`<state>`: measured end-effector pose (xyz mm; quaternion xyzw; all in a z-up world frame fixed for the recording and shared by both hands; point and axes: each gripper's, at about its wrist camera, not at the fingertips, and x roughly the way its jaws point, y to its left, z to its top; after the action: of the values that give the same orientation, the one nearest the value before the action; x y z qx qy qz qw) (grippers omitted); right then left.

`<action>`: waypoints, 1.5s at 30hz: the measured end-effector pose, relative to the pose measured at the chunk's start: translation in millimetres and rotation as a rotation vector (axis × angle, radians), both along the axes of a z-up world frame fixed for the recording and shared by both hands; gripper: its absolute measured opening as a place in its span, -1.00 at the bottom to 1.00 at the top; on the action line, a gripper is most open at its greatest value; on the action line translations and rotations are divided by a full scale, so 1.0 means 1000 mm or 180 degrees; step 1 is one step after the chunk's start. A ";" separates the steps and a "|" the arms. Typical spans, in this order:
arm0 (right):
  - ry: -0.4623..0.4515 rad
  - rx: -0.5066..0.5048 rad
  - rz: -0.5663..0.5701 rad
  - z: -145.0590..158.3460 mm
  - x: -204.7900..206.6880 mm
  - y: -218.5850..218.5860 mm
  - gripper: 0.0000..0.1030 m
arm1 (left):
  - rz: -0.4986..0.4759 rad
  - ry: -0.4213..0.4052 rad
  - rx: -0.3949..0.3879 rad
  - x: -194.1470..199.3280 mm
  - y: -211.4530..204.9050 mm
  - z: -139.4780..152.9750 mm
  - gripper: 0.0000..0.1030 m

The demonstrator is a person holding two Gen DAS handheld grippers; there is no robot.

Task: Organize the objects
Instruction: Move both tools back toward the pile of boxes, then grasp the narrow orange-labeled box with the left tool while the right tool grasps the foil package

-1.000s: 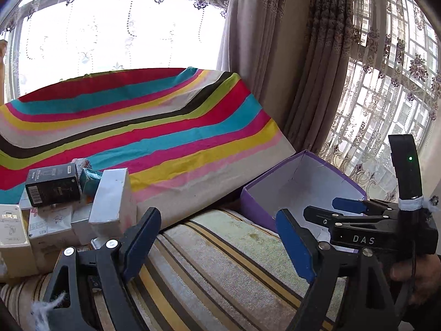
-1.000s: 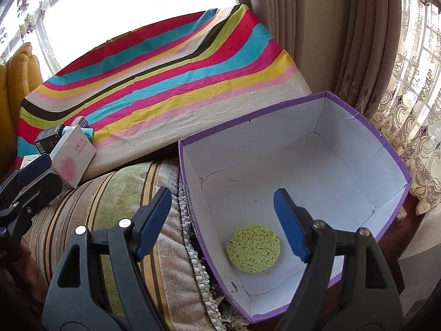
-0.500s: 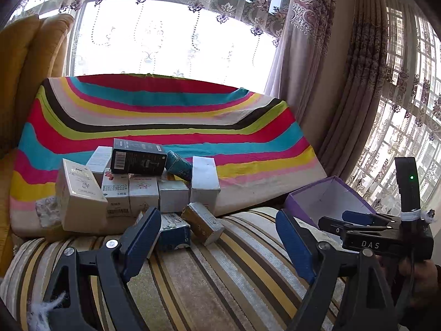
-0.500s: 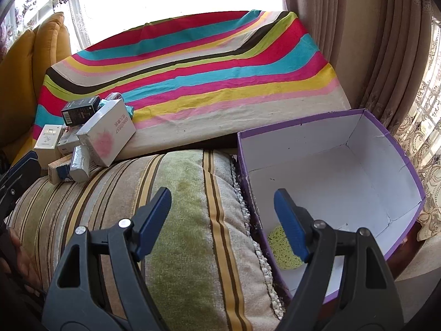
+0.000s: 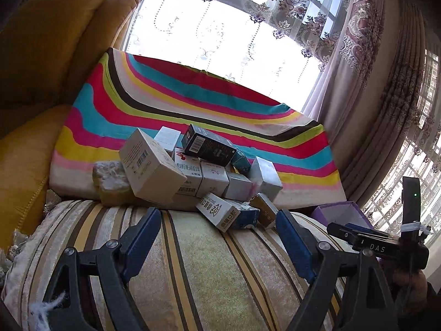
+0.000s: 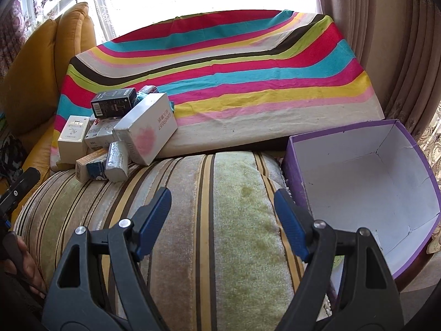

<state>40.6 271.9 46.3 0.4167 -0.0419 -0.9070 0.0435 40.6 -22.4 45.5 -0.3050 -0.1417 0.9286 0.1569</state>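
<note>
Pile of small boxes [image 5: 198,176], white, grey and one black, heaped on the striped cushion [image 6: 220,220] against the rainbow cloth [image 6: 234,82]. Left gripper [image 5: 217,237] and right gripper [image 6: 220,220] both wide, empty. Since earlier, views swung leftward; purple box [image 6: 366,182] now at right.

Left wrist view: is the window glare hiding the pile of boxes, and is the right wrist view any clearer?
Left wrist view: window blown out, pile of boxes still readable, edges bent by fisheye. Right wrist view: same glare on top, pile small but sharp, purple box evenly lit.
</note>
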 end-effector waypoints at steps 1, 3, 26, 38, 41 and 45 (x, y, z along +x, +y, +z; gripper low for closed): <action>-0.0002 -0.0013 0.0056 0.000 -0.001 -0.006 0.55 | 0.0015 -0.0009 0.0017 0.000 -0.002 0.000 0.68; -0.0009 -0.0032 0.0173 -0.001 -0.005 -0.021 0.54 | 0.0030 -0.0037 0.0024 0.000 -0.005 -0.001 0.67; -0.0280 -0.0125 0.0826 -0.018 -0.059 -0.093 0.31 | 0.0012 -0.0294 -0.0213 -0.009 0.002 -0.008 0.65; -0.0277 -0.0249 0.0959 -0.018 -0.062 -0.096 0.16 | -0.0221 -0.0673 -0.0808 -0.039 0.032 -0.017 0.46; -0.0280 -0.0247 0.0965 -0.018 -0.062 -0.096 0.16 | -0.0333 -0.0747 -0.0970 -0.050 0.046 -0.022 0.36; -0.0293 -0.0253 0.0949 -0.018 -0.062 -0.094 0.16 | -0.0392 -0.0811 -0.1134 -0.062 0.056 -0.026 0.02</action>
<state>-21.4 177.9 28.1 0.4574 -0.0173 -0.8681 0.1921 -21.7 33.7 19.0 -0.4507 0.0247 0.8816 0.1378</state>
